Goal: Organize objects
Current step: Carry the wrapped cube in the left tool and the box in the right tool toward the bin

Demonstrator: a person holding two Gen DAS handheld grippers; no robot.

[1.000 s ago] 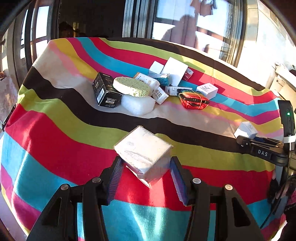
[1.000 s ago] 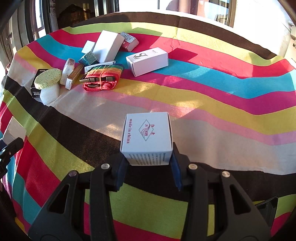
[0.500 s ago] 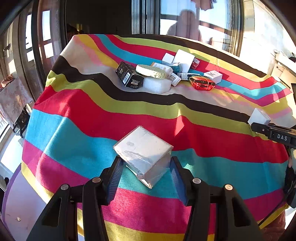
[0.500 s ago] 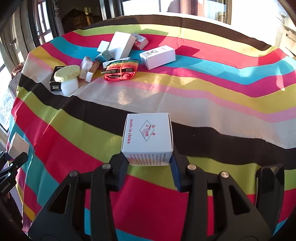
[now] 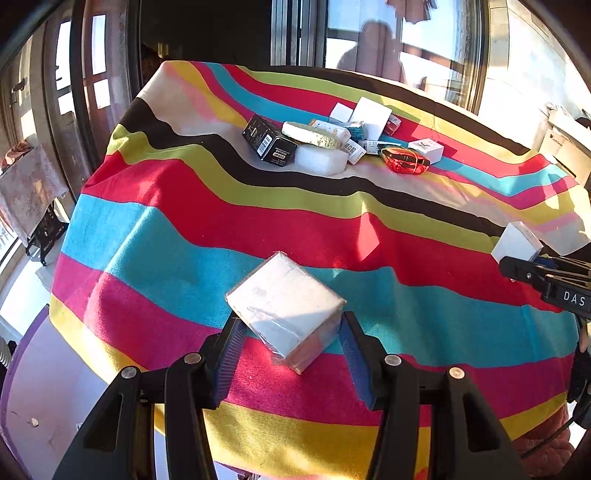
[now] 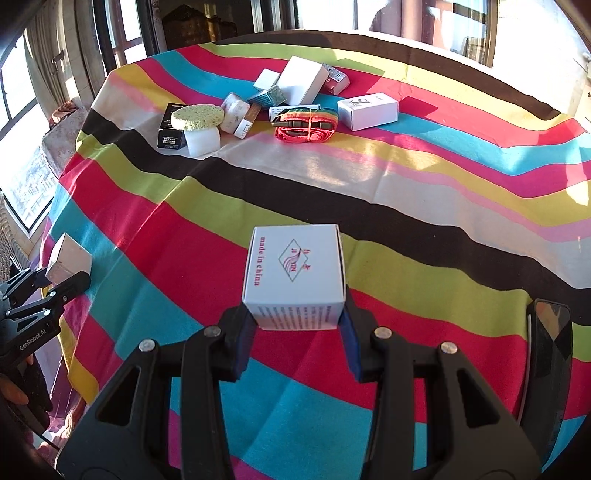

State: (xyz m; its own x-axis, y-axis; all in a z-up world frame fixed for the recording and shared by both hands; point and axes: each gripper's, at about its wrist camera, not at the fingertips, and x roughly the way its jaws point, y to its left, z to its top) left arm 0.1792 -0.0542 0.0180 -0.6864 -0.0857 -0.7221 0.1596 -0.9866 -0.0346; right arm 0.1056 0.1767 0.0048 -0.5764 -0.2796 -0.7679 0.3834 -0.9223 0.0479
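My left gripper [image 5: 291, 339] is shut on a plastic-wrapped white box [image 5: 284, 308], held tilted above the near edge of the striped tablecloth [image 5: 221, 236]. My right gripper [image 6: 295, 325] is shut on a white box printed "made in china" [image 6: 295, 273], held above the cloth. Each gripper shows in the other's view: the right one [image 5: 546, 273] at the right edge, the left one [image 6: 44, 284] at the left edge. A cluster lies at the far side: a black box [image 5: 269, 142], a green sponge [image 5: 308, 133] on a white foam block [image 5: 320, 160], a rainbow strap [image 6: 304, 123], and several white boxes [image 6: 367, 110].
The table's left edge drops to the floor [image 5: 44, 387]. Windows and dark frames [image 5: 295, 33] stand behind the table. A black phone-like object [image 6: 546, 354] lies at the right near my right gripper. Bare striped cloth spans the middle.
Both grippers have pulled back toward the near edge of the table with their boxes still held. The cluster of objects now looks farther away.
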